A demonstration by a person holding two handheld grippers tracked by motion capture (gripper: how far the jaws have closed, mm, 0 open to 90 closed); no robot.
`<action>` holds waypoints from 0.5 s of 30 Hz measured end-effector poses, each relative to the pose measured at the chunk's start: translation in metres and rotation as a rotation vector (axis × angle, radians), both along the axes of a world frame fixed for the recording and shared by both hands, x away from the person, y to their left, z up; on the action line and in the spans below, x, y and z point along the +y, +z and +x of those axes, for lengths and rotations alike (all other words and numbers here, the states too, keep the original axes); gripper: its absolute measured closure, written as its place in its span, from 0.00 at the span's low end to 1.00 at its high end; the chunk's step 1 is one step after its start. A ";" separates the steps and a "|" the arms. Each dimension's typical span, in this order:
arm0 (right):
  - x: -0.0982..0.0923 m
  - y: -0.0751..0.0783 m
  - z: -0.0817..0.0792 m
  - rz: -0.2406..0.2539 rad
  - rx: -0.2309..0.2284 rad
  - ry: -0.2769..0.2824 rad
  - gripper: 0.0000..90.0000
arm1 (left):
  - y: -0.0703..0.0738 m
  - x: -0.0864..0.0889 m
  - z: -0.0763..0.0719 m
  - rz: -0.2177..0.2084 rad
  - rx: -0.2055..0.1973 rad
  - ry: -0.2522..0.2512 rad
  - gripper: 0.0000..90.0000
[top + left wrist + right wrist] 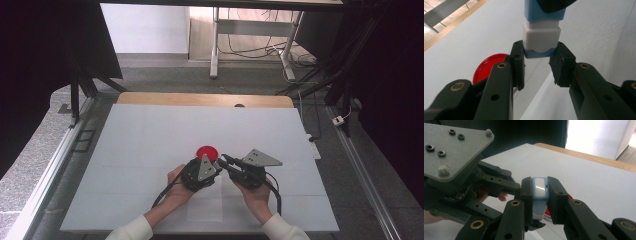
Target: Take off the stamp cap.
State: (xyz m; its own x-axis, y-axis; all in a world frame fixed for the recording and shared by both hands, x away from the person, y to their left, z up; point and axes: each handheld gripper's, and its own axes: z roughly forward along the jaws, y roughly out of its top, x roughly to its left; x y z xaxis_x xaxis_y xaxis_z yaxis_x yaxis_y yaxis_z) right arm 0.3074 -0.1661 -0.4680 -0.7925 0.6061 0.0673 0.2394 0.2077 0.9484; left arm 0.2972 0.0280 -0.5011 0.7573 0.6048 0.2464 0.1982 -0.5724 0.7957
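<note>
At the frame's centre, my left gripper (537,61) and right gripper (541,200) each clamp one end of the blue-and-white block (542,37), its long axis spanning them, red lid (206,152) just behind.

You have no readable text, label, brand, number or sign anywhere in these views; nothing on any surface carries legible print.

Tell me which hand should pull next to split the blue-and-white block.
Likely right. The right gripper clamps the block's blue part, its fingers flanking it. The left gripper pinches the opposite blue end, anchoring the white section. The red lid lies just beyond the left, crowding it.
</note>
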 end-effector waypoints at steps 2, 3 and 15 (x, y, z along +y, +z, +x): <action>0.000 0.000 0.000 -0.001 0.001 0.001 0.83 | 0.000 -0.001 -0.001 0.017 -0.013 -0.002 0.73; 0.000 0.000 0.000 -0.002 0.002 0.002 0.83 | 0.000 -0.001 -0.001 0.020 -0.015 -0.001 0.73; -0.001 0.000 -0.002 0.010 -0.005 -0.006 0.83 | 0.000 0.003 0.001 -0.051 0.032 -0.013 0.73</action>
